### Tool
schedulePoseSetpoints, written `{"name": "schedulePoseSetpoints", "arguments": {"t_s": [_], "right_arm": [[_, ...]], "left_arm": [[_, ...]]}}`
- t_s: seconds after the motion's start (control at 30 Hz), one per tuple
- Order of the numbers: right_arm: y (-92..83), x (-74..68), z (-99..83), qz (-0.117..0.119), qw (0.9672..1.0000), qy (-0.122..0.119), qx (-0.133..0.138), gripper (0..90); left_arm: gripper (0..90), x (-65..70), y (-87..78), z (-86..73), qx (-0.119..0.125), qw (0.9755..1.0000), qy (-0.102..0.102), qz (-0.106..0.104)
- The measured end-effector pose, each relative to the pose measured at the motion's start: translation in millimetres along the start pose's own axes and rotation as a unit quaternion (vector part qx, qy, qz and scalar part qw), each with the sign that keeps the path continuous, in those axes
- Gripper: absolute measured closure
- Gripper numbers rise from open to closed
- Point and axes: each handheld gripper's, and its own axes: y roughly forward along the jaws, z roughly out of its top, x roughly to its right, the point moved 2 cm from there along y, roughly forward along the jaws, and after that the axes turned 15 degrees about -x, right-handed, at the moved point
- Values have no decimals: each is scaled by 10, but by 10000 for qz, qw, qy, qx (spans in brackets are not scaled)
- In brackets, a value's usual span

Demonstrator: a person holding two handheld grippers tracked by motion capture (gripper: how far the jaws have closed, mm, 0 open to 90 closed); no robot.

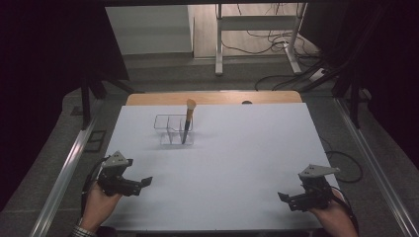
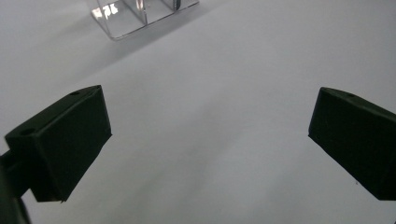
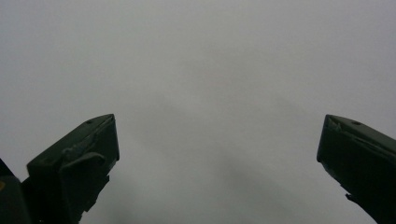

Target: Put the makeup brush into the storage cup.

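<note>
Both of your tools are idle at the near edge of the white table cover (image 1: pixel 237 163), well apart from the work. Your left gripper (image 1: pixel 146 181) has its jaws spread wide with nothing between them, and your right gripper (image 1: pixel 281 196) is just as widely spread and just as empty.

The thing to go for is the makeup brush with the tan bristle head and dark handle (image 1: pixel 188 122). It stands nearly upright, bristles up, in the right-hand compartment of the clear plastic divided organizer (image 1: pixel 165 129), toward the far middle of the table. In the left gripper view a corner of that clear box (image 2: pixel 135 16) sits ahead of the jaws.

The left tool looks the closer one, so lead with it. Come in above the rim of the box and close on the bare handle below the bristles, not on the soft head. Keep the jaws clear of the thin walls; the box looks light and would likely slide or tip if nudged. If it does shift, steady it with the right tool, then lift the brush straight up.
</note>
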Motion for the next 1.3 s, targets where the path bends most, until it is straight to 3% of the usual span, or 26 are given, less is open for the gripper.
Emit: {"name": "schedulePoseSetpoints", "arguments": {"t_s": [0.83, 1.3], "right_arm": [[11, -1, -1, -27, 10000, -20, -39, 0], [11, 0, -2, -29, 10000, -24, -56, 0]], "left_arm": [[0, -104, -131, -331, -156, 9991, -282, 285], [0, -174, -164, -508, -413, 9971, -436, 475]]}}
